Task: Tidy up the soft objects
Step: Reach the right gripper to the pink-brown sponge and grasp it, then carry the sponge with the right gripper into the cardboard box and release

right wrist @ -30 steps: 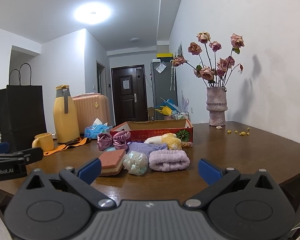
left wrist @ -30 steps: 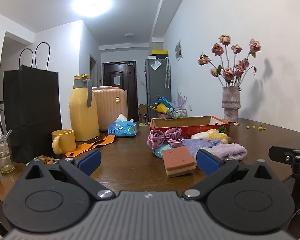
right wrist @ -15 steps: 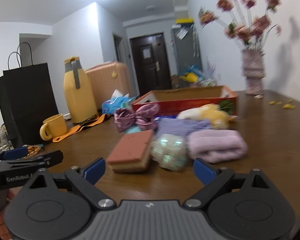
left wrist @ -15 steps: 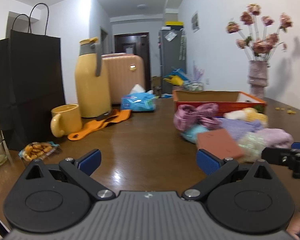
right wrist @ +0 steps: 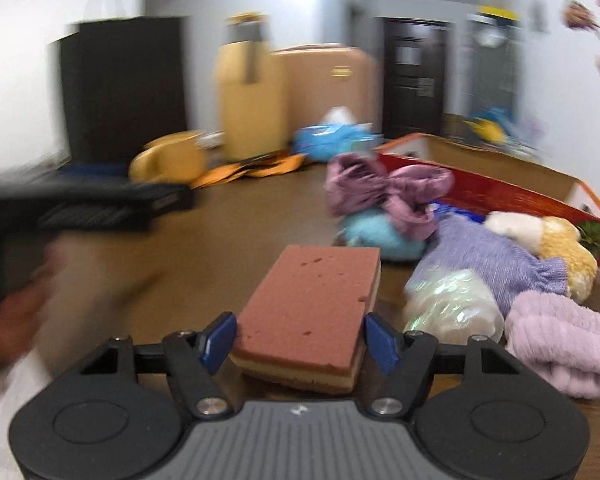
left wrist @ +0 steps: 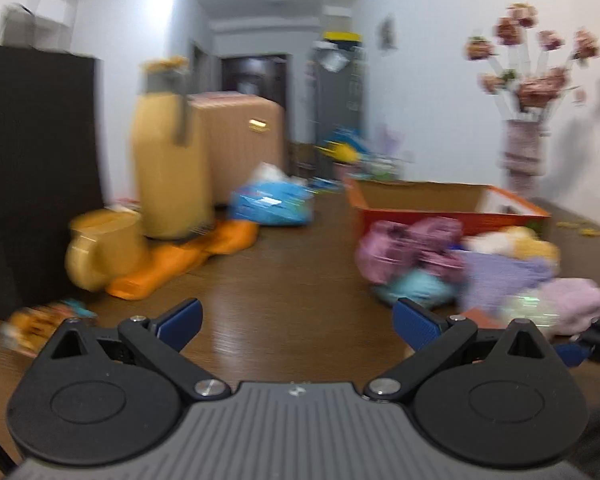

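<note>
The sponge (right wrist: 312,304), one of seven soft things heaped on the table (right wrist: 240,220) before the single red box (right wrist: 512,184), now sits between the right gripper (right wrist: 300,340), whose jaws have just been closing onto its sides, so pickup looks imminent, while the left gripper (left wrist: 296,320) gapes empty

The left gripper (left wrist: 296,322) has a ribbed grey housing behind its jaws, two black round pivot discs, black linkage arms with silver screws, and blue ridged pads (left wrist: 414,322) at the tips. The right gripper (right wrist: 298,338) is built alike, with a small white mark on the grey ribbing behind the jaws.
</note>
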`<state>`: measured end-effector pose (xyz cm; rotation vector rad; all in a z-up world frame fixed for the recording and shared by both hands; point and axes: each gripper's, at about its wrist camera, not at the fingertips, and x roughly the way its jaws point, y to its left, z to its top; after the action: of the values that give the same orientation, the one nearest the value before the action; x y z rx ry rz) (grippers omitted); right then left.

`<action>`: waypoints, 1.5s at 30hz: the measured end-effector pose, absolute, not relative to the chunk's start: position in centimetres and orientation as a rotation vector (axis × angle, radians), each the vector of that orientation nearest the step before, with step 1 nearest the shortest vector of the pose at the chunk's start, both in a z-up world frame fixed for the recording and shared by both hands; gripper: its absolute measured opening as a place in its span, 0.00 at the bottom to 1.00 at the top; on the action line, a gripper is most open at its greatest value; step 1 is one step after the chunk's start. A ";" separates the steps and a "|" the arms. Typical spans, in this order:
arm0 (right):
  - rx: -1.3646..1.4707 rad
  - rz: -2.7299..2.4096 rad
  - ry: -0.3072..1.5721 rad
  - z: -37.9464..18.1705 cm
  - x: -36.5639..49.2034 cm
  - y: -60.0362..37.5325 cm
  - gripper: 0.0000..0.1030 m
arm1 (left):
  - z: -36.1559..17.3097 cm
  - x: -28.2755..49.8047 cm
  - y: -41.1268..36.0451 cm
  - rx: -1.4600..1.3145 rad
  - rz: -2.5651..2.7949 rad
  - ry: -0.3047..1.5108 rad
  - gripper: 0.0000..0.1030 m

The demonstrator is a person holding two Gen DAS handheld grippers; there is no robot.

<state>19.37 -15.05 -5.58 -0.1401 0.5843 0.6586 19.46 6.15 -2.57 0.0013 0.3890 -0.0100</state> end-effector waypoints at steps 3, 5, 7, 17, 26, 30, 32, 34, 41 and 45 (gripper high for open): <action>-0.145 0.558 0.594 -5.5 17.8 -18.6 0.87 | -3.3 20.7 4.4 -0.073 -0.167 0.472 1.00; -0.134 0.436 0.591 -5.1 17.3 -20.7 0.86 | -3.7 21.6 3.0 -0.112 -0.242 0.511 1.00; -0.074 0.366 0.574 -4.7 16.8 -22.8 0.86 | -3.8 22.3 1.6 -0.143 -0.318 0.538 1.00; 0.364 0.360 0.616 -5.7 18.3 -26.6 0.54 | -5.6 23.4 0.2 -0.305 -0.390 0.724 0.59; 0.461 0.429 0.686 -7.5 20.4 -25.9 0.31 | -5.9 23.1 0.4 -0.360 -0.395 0.742 0.37; 0.451 0.423 0.682 -7.2 20.0 -25.9 0.29 | -5.5 22.5 0.2 -0.364 -0.410 0.732 0.34; 0.424 0.428 0.646 -6.1 19.3 -25.9 0.29 | -4.4 21.7 -0.2 -0.333 -0.425 0.681 0.34; 0.430 0.434 0.609 -4.5 19.3 -26.4 0.29 | -2.8 21.8 -0.3 -0.327 -0.448 0.632 0.34; 0.428 0.444 0.481 3.8 30.8 -27.3 0.29 | 5.8 33.1 -0.5 -0.300 -0.491 0.536 0.34; 0.452 0.418 0.532 5.6 43.3 -26.8 0.29 | 7.5 44.9 -0.5 -0.303 -0.438 0.571 0.33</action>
<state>43.28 -26.76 5.60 0.4518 0.5321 0.4183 44.86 -0.52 7.47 -0.3034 0.5713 -0.4384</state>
